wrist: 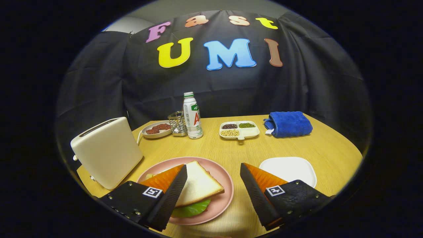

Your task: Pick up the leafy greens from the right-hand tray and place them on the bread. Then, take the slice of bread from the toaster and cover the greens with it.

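The table [297,145] carried everything, and the toaster [107,152] stood at its near left corner; its slot faced up and away, and whether any slice sat in it could not be told. Just right of the toaster lay the pink plate [221,198], and right of that the white tray [290,168], whose visible face was bare. On the plate a slice of bread [200,185] lay flat on top of the greens [193,210], so the greens already sat covered, as the task sentence wants. Judged from that alone, both steps looked done, with only a pull-back left for the gripper [213,191], if anything. Whether another slice lay under the greens was hidden.

The jaws stood wide apart and held nothing; the left finger overlapped the plate's near-left edge in view, and the right one hung over bare table between plate and tray.

The bread was a pale square with a tan crust, slightly askew on the plate. The greens showed as a bright, smooth green leaf edge peeping out from under its near side. Something pale also peeped out beside the left finger, too little to name
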`<move>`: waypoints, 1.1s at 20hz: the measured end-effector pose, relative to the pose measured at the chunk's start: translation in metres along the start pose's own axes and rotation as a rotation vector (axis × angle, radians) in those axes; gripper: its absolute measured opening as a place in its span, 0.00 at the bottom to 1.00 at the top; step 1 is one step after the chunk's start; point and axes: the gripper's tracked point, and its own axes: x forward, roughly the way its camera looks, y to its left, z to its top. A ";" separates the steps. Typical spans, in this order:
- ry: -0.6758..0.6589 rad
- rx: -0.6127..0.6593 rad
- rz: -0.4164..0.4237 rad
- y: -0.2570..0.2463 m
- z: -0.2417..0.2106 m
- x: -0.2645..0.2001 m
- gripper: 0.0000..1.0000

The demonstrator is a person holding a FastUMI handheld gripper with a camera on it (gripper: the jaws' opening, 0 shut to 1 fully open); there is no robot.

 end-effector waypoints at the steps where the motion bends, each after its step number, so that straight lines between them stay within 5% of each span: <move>1: -0.004 -0.001 -0.006 -0.005 0.002 -0.001 0.98; 22: -0.094 -0.012 -0.232 -0.213 0.053 -0.055 0.98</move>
